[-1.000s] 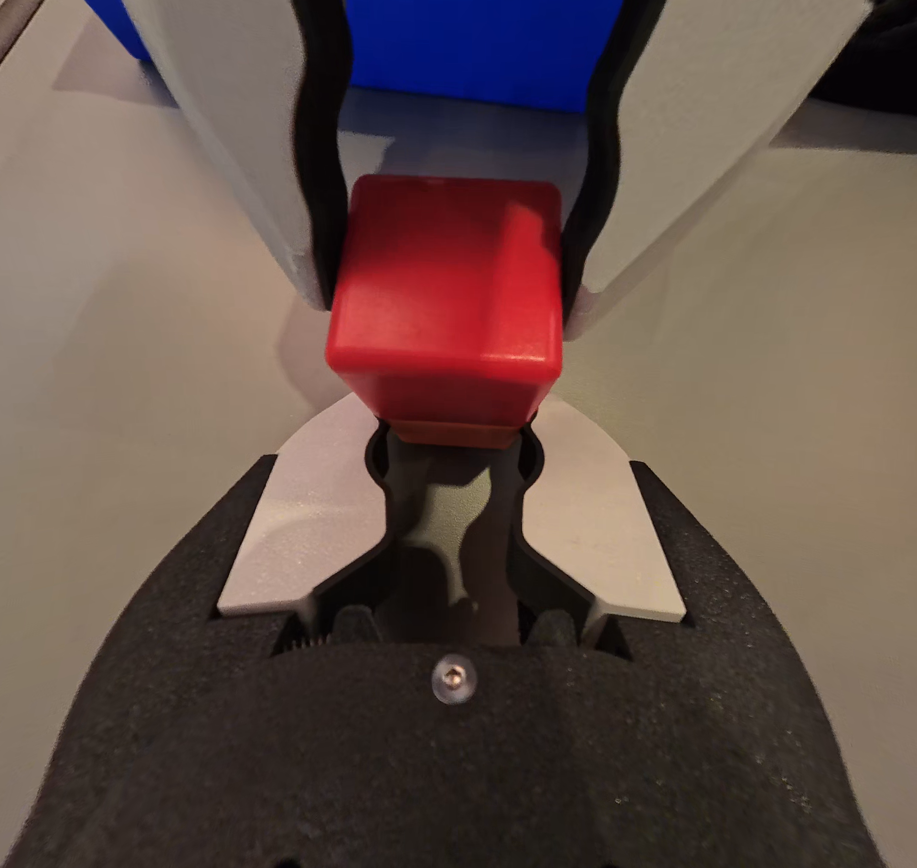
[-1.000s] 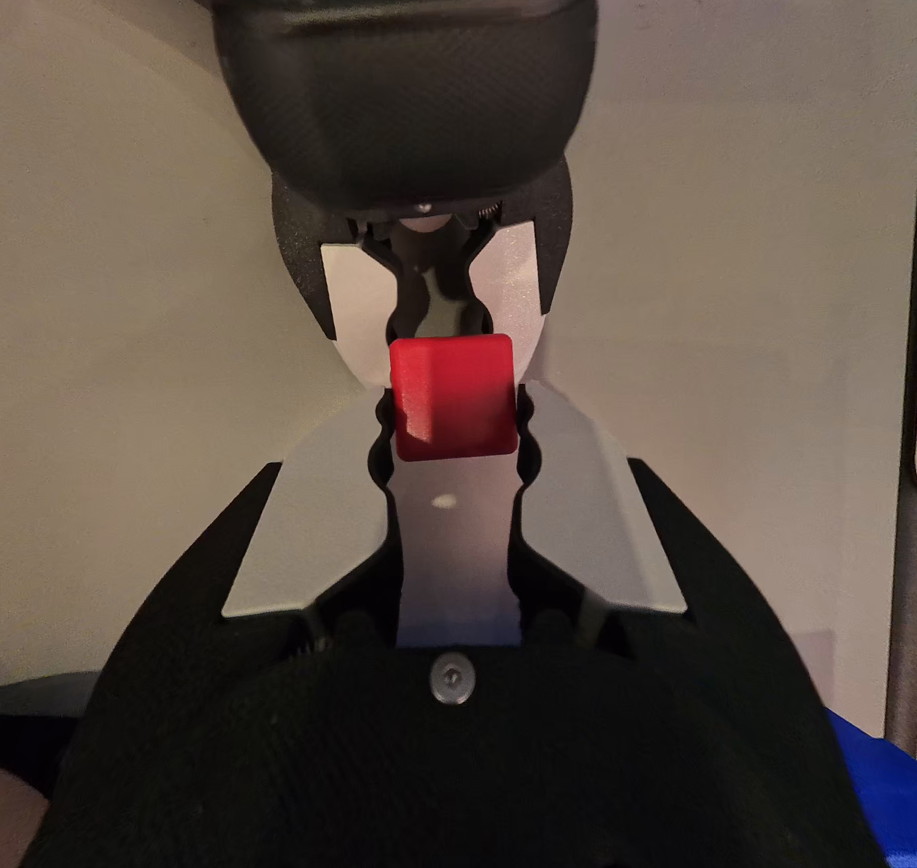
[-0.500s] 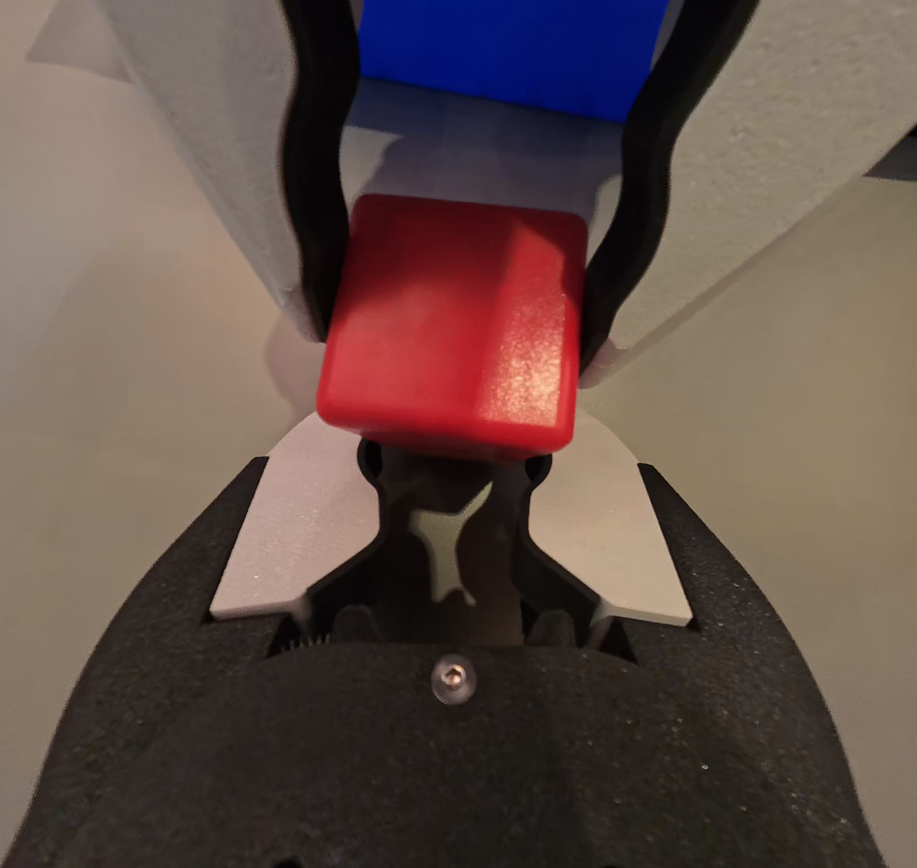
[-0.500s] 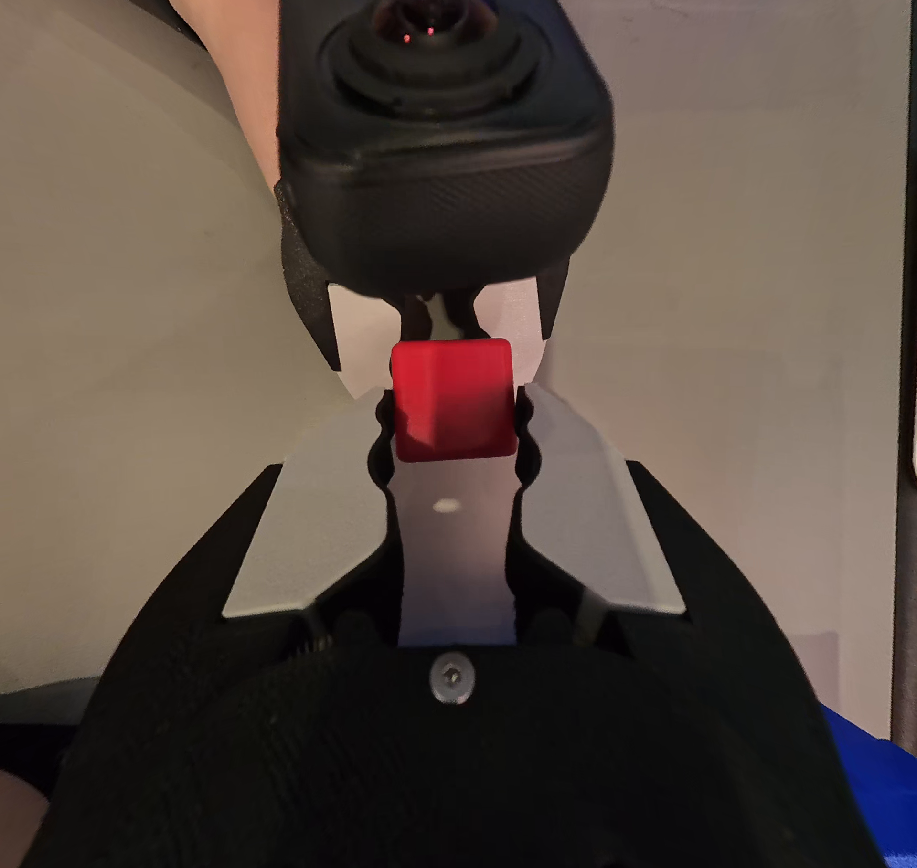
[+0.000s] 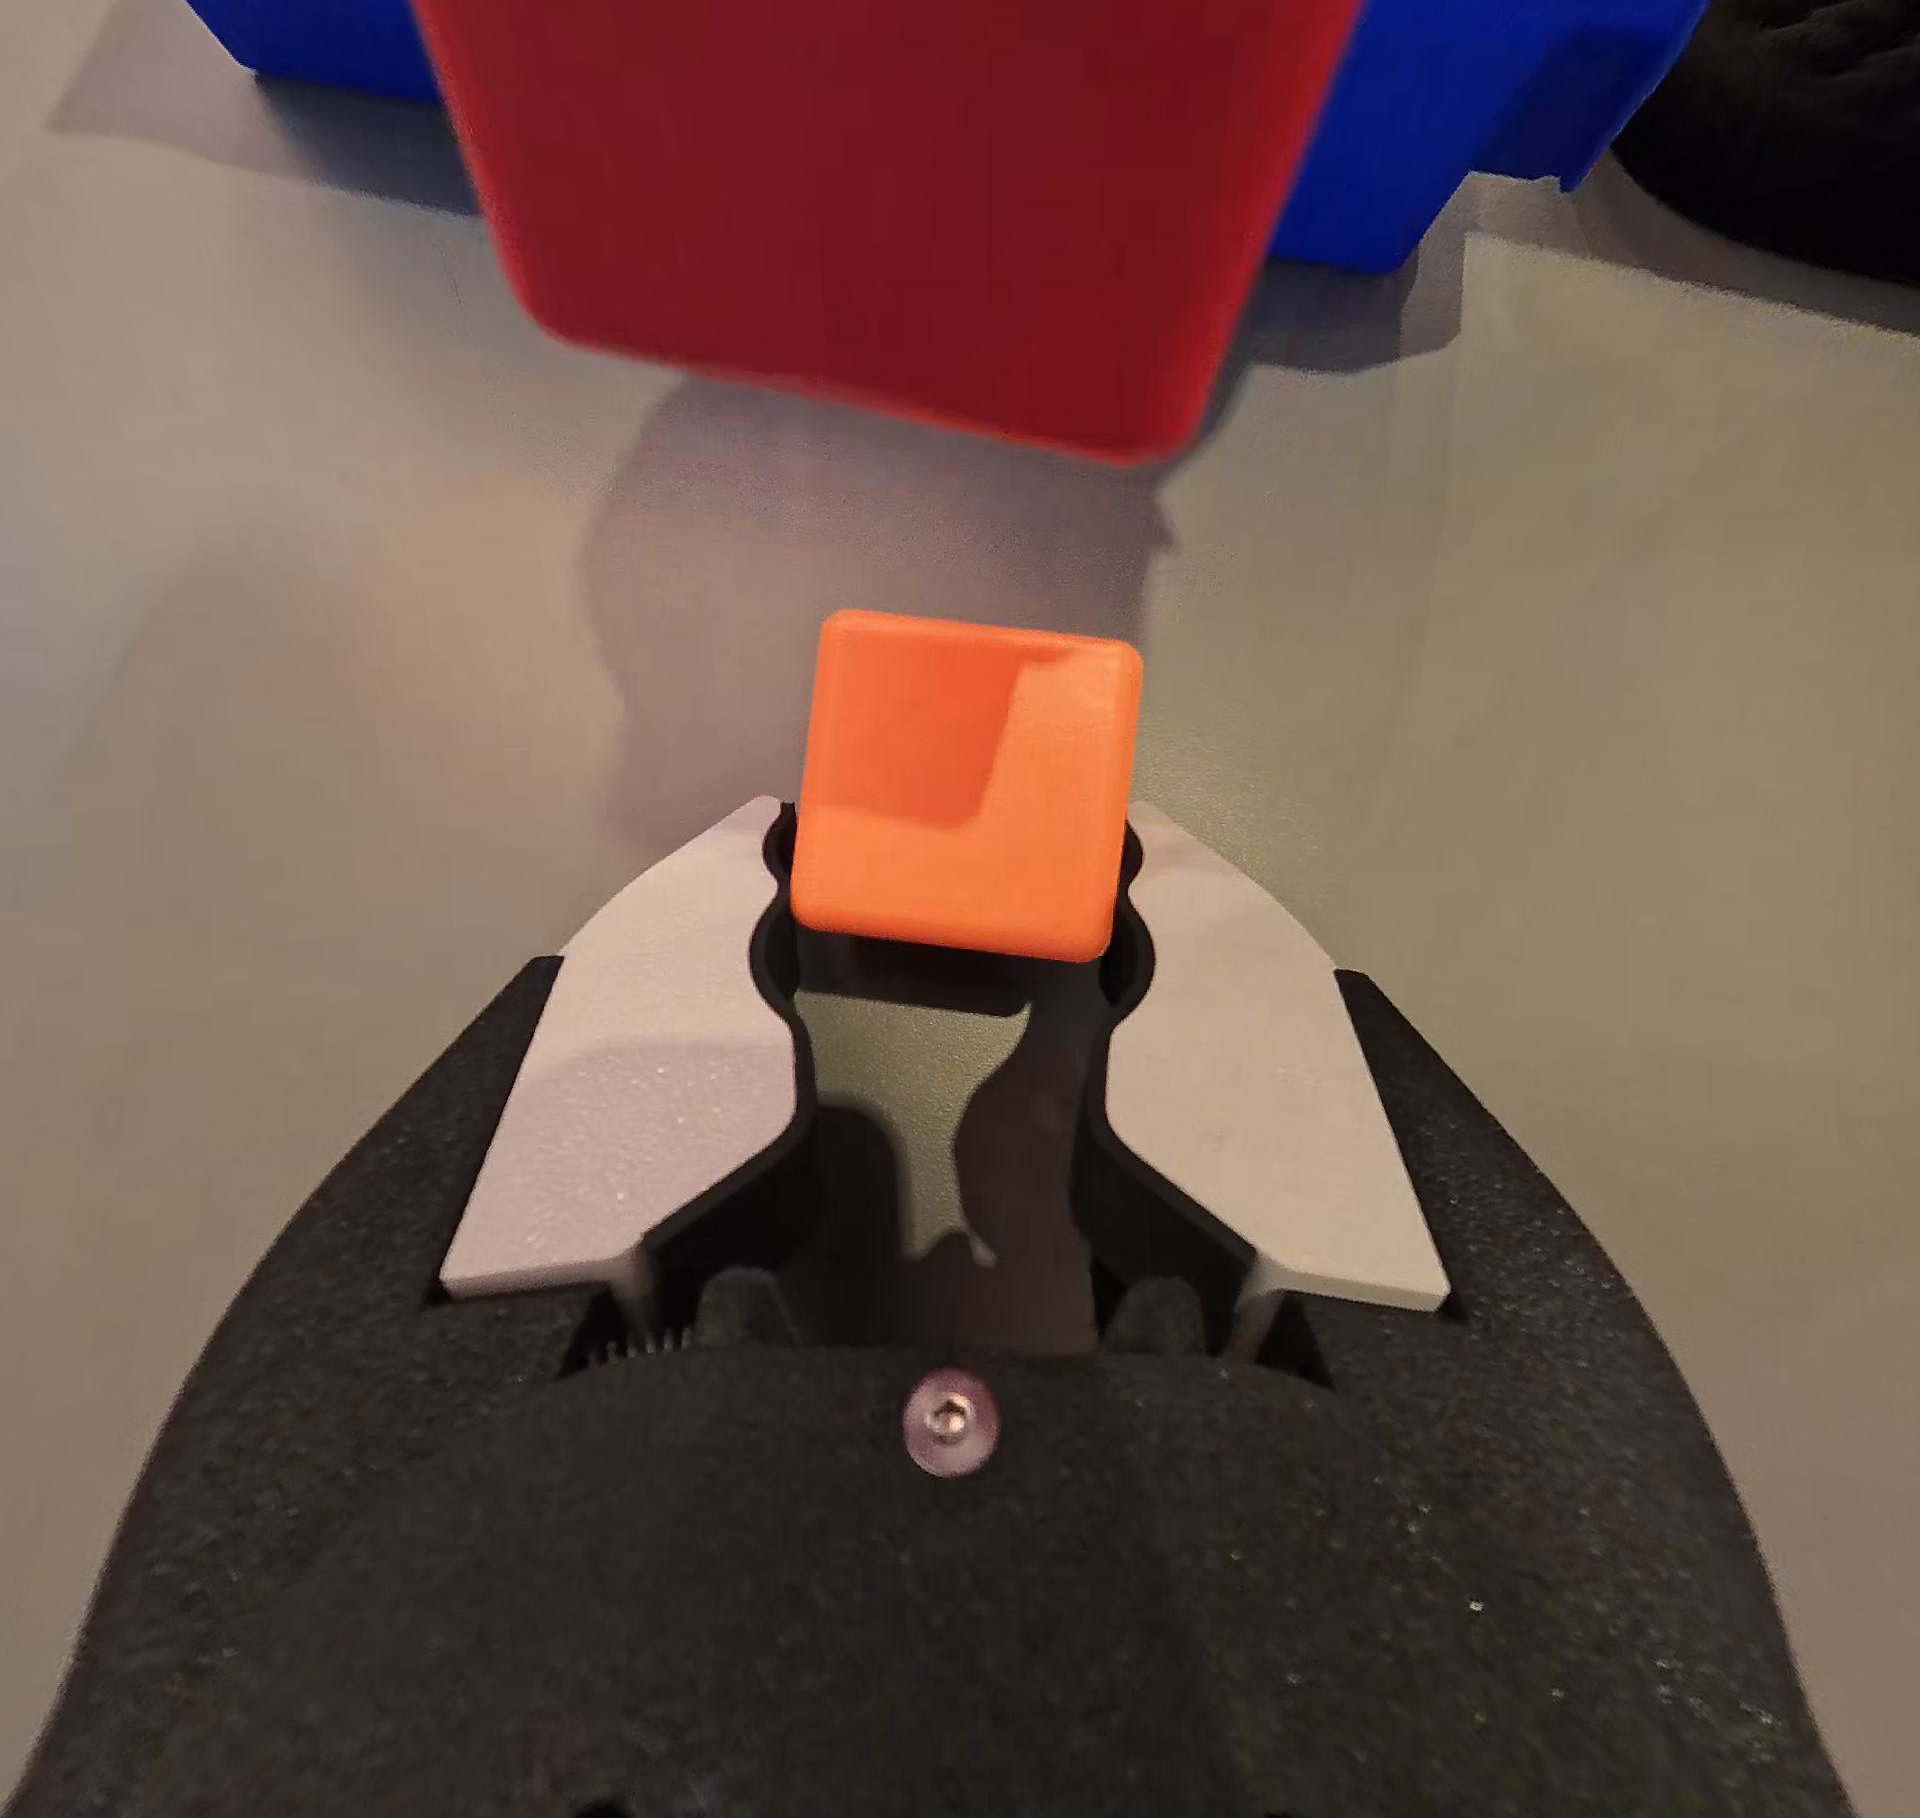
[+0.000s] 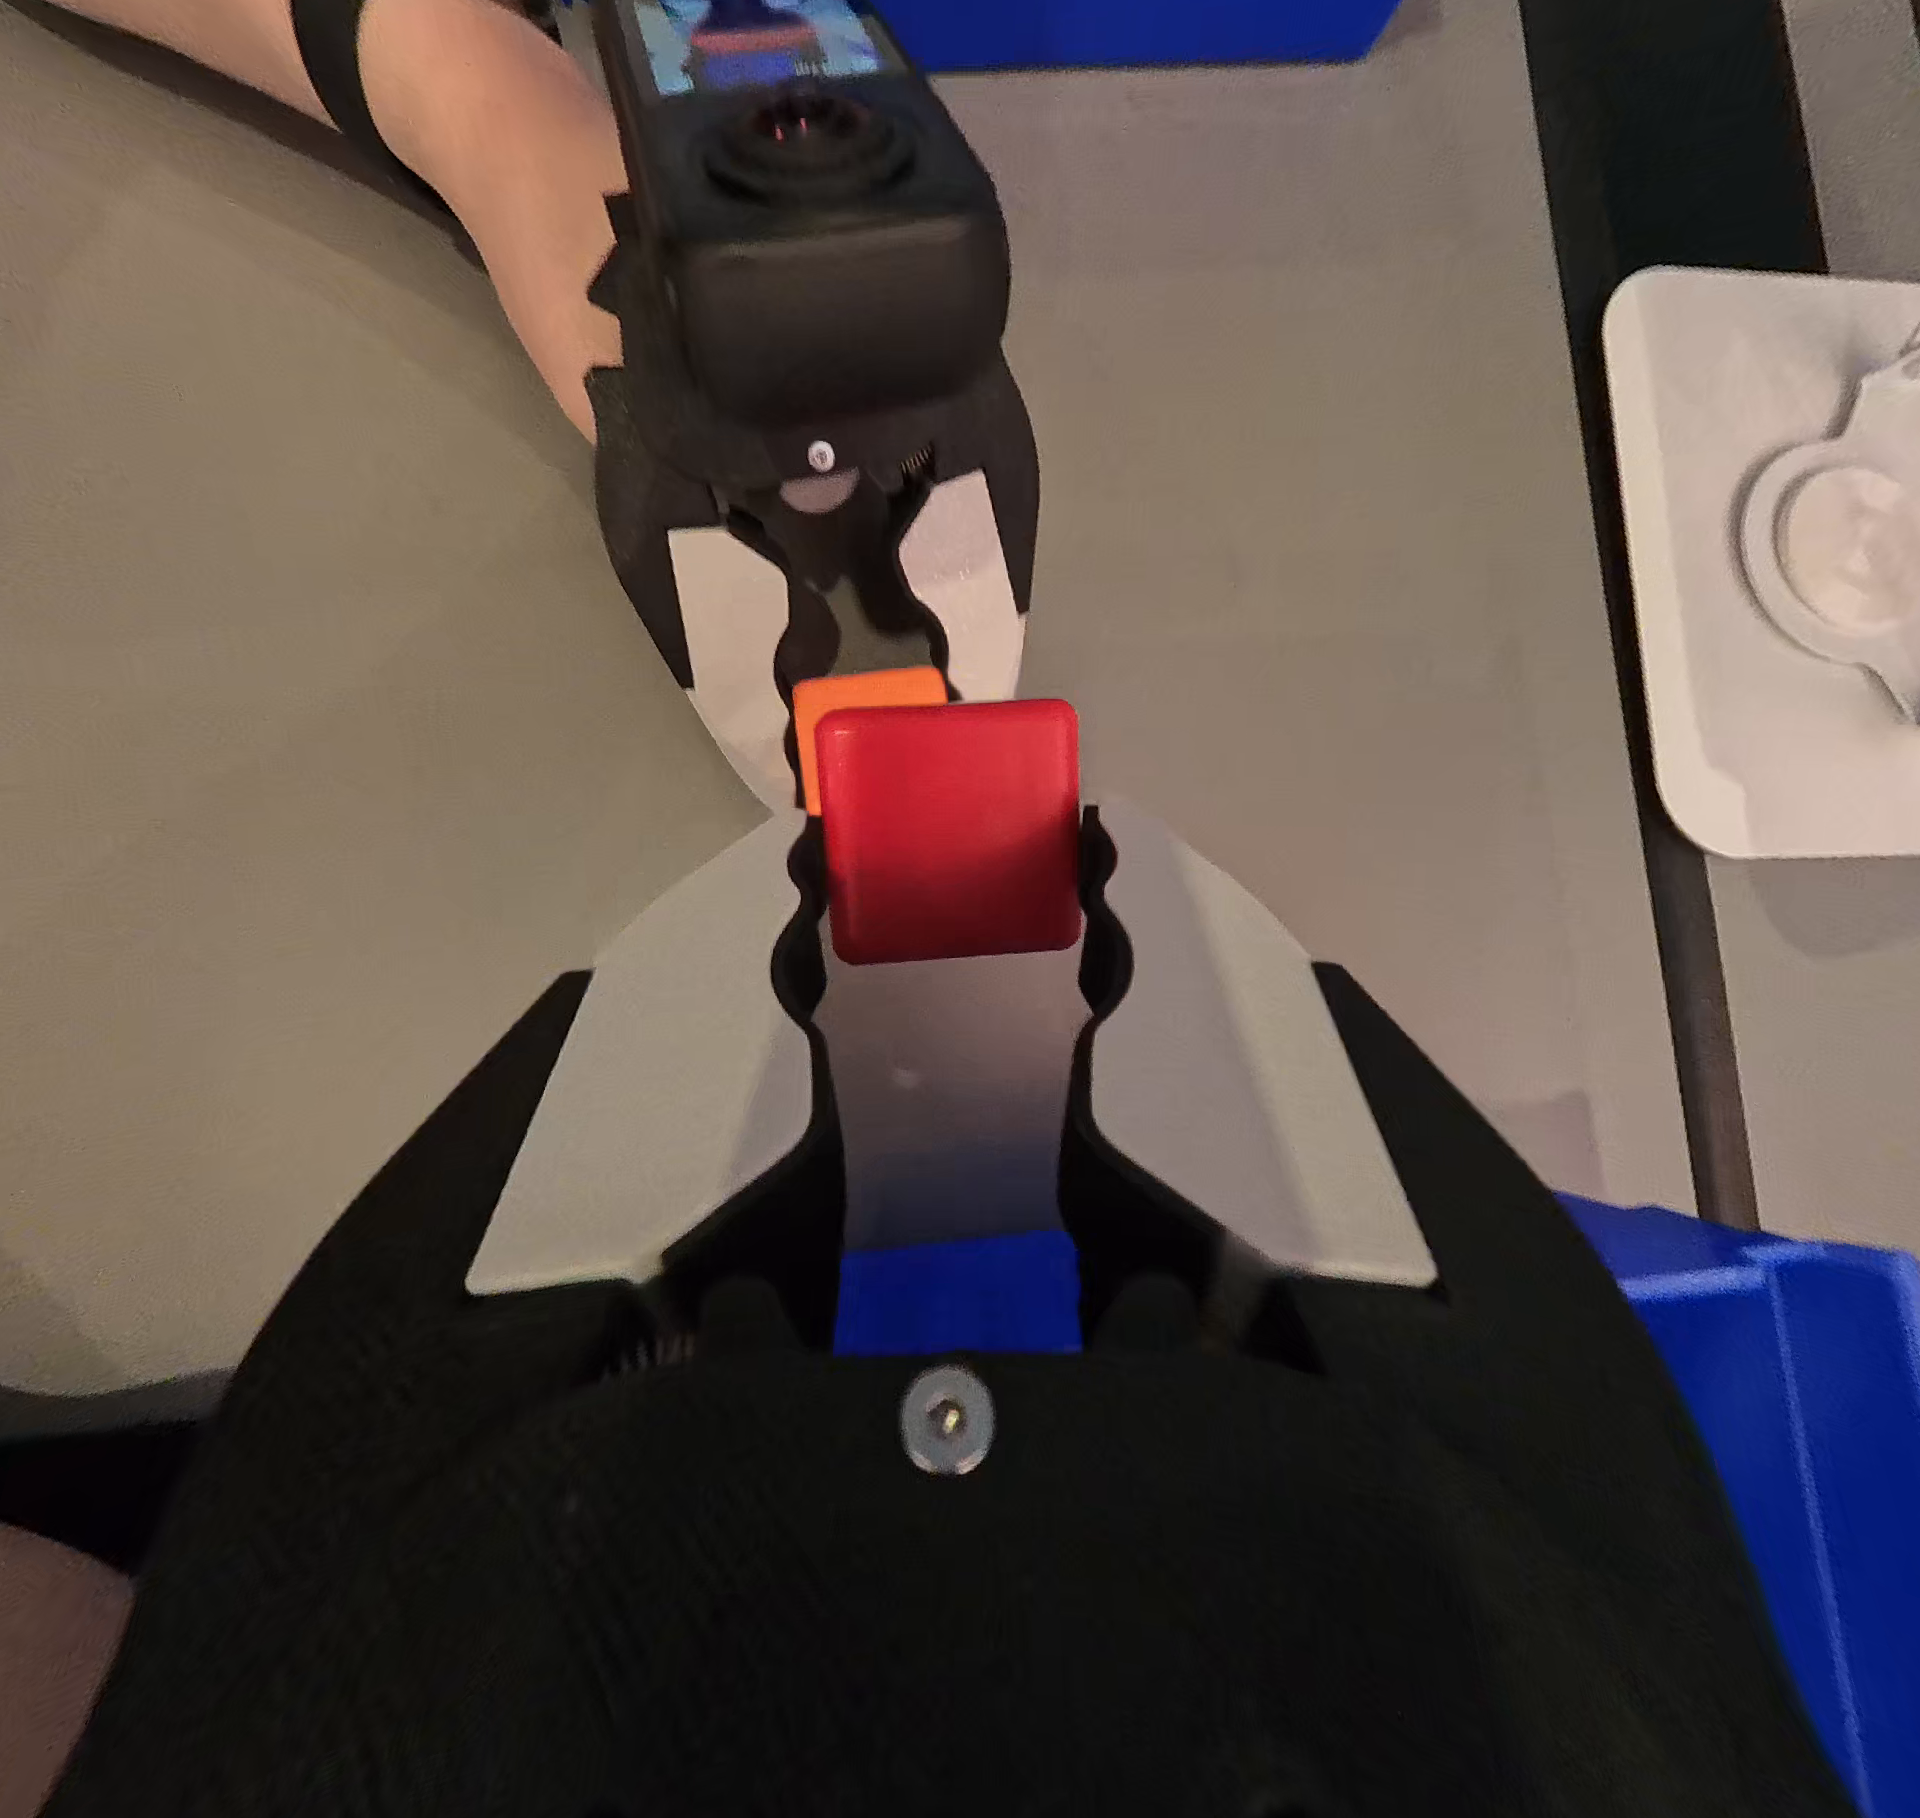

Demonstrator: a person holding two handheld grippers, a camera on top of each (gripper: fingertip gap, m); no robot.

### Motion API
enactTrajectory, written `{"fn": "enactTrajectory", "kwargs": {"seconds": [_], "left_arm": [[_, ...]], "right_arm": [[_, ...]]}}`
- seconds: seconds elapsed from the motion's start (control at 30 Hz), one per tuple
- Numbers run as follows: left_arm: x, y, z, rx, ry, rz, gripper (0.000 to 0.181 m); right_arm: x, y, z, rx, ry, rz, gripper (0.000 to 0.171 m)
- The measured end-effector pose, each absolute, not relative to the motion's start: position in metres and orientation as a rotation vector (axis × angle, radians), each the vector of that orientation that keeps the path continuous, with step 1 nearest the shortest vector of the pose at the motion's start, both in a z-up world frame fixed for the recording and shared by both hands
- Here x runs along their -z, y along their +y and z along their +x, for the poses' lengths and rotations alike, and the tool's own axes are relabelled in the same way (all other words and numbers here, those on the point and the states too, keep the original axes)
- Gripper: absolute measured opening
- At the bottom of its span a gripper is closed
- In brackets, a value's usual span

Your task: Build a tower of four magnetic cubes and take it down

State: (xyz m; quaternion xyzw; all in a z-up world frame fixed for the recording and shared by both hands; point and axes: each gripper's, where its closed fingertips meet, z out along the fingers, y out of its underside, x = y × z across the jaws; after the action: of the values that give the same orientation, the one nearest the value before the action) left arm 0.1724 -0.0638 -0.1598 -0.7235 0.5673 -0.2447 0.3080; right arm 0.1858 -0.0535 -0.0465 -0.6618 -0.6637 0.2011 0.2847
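Risk: cubes snapping back together or twisting in the grip.
Left view: left hand-held gripper [image 5: 956, 869] clamps orange cube [image 5: 961, 781] above the bench [image 5: 260, 625]; red cube [image 5: 883, 147] looms close, magnets could re-grab. Right view: right hand-held gripper [image 6: 948, 880] pinches it near the fingertips, so it may twist.

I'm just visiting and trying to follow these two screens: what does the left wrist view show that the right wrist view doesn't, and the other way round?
Only the left wrist view shows the orange cube's whole top face, pinched in the left gripper. Only the right wrist view shows the person's hand, the camera mounted on the left gripper, a white tray at the right, and the right gripper pinching the red cube. Both show the two cubes, apart from each other, the grey table and blue bins.
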Motion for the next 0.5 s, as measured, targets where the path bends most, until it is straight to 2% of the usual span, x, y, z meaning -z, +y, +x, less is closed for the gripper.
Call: {"fn": "enactTrajectory", "kwargs": {"seconds": [0.17,0.3,0.5], "left_arm": [[0.160,-0.064,0.172,0.646,1.500,-1.914,0.056],[0.160,-0.063,0.167,0.639,1.501,-1.919,0.056],[0.160,-0.063,0.166,0.643,1.504,-1.916,0.056]], "right_arm": [[0.034,-0.049,0.215,-0.449,-1.731,-1.800,0.048],[0.014,-0.048,0.280,-0.358,-1.566,-1.922,0.048],[0.081,-0.063,0.403,-0.104,-1.372,-2.515,0.049]]}}
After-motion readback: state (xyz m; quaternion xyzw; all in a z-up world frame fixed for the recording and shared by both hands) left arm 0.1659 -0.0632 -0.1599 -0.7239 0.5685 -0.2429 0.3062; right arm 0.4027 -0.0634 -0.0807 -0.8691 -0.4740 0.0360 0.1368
